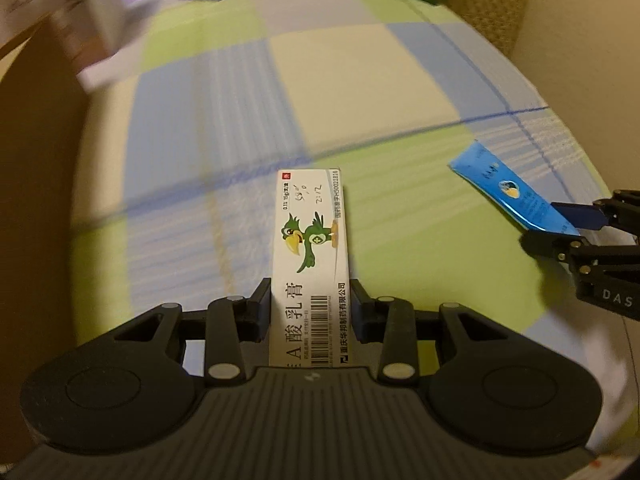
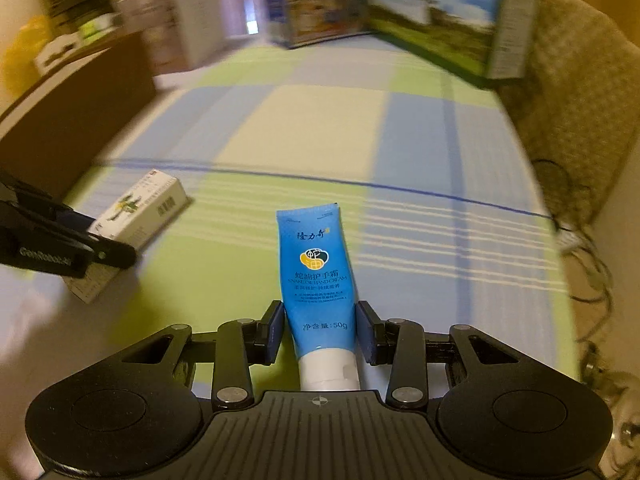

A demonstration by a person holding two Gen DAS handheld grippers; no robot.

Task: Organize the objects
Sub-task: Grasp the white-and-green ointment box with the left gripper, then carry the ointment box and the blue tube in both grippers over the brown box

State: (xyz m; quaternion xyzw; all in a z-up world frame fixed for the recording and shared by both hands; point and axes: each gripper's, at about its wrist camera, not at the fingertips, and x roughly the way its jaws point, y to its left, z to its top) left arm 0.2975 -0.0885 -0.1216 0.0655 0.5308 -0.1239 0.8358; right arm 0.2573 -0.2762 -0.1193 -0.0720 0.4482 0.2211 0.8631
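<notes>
My left gripper (image 1: 311,304) is shut on a white ointment box (image 1: 310,248) printed with a green parrot; the box points forward over the checked cloth. My right gripper (image 2: 320,330) is shut on a blue hand cream tube (image 2: 318,280) with a white cap toward the camera. In the left wrist view the tube (image 1: 508,192) and right gripper (image 1: 576,226) show at the right. In the right wrist view the box (image 2: 136,216) and left gripper (image 2: 96,248) show at the left.
A brown cardboard box (image 2: 72,116) stands at the left. A white carton (image 2: 180,20) and colourful printed boxes (image 2: 432,12) line the far edge of the cloth (image 2: 320,120). A beige woven surface and cables (image 2: 576,200) lie at the right.
</notes>
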